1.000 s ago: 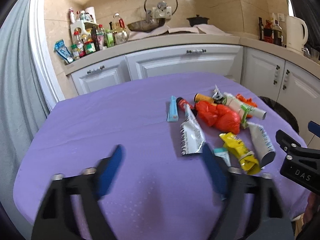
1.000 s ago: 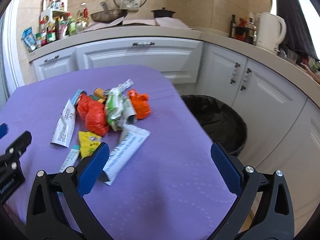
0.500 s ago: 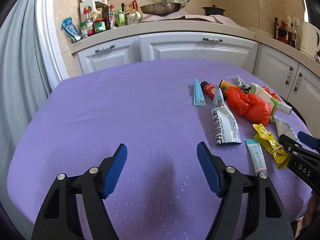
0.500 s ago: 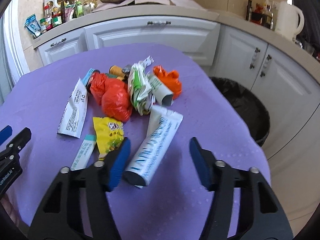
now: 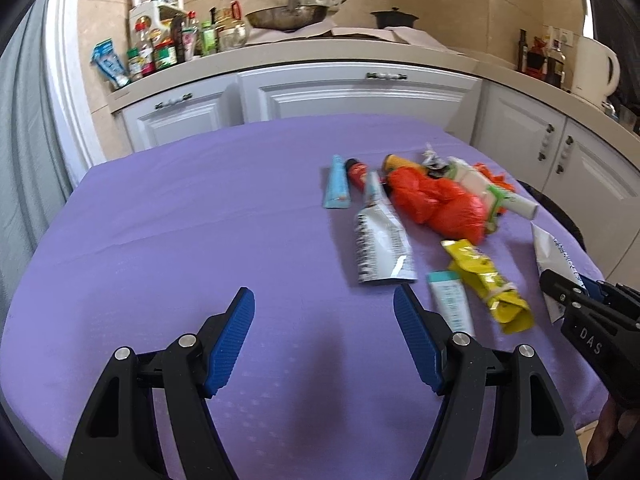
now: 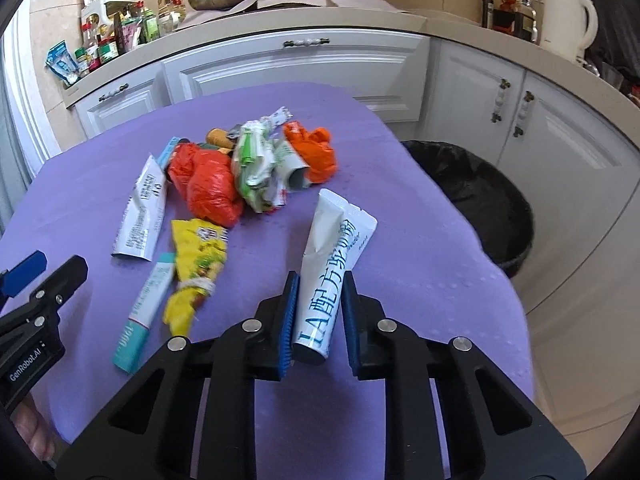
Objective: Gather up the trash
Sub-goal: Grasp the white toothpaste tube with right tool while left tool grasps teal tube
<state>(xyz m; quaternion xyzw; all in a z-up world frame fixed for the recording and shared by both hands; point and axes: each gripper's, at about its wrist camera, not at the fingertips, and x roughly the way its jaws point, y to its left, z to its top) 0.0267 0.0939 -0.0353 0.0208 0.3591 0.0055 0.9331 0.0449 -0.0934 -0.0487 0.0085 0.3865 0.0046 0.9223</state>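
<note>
A pile of trash lies on the purple table point(image 6: 420, 248). My right gripper point(image 6: 319, 312) has its blue pads closed against the cap end of a large white tube point(image 6: 332, 264) with blue lettering, which still rests on the cloth; the tube also shows in the left wrist view point(image 5: 554, 256). My left gripper point(image 5: 322, 340) is open and empty over bare cloth, left of a small teal tube point(image 5: 450, 300) and a yellow wrapper point(image 5: 486, 284). A red bag point(image 6: 208, 184), a silver-white tube point(image 6: 140, 212) and an orange bag point(image 6: 312, 152) lie farther back.
A black-lined trash bin point(image 6: 476, 196) stands on the floor just right of the table. White cabinets point(image 6: 296, 64) and a counter with bottles, a pan and a kettle point(image 6: 568, 12) run behind. A crumpled green-white wrapper point(image 6: 260, 168) sits mid-pile.
My right gripper moved forward over the large white tube and closed its fingers onto it. My left gripper shifted slightly and stayed open.
</note>
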